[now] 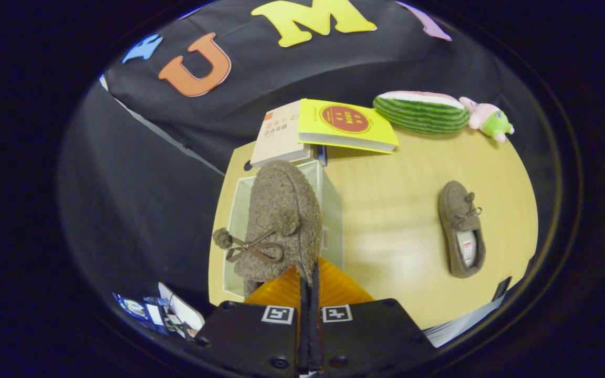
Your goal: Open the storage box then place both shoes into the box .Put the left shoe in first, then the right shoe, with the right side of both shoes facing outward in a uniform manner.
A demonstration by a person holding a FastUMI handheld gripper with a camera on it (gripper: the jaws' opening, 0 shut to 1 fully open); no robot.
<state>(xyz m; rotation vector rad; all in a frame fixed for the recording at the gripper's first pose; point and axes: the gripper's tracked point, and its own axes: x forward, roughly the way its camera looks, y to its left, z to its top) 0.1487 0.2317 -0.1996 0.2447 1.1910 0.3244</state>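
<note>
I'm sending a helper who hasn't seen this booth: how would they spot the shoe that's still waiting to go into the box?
On the wooden table, look beyond the gripper, shut on one shoe above the storage box. The loose shoe lies alone on bare wood, nearer than the watermelon toy.

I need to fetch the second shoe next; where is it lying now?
In the gripper view, the second shoe lies on the table, beyond the fingers to their right, apart from the storage box.

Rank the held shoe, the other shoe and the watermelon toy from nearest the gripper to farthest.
1. Held shoe, pinched in the gripper over the box.
2. Other shoe, on the table beyond, to the right.
3. Watermelon toy, at the table's far edge.
</note>
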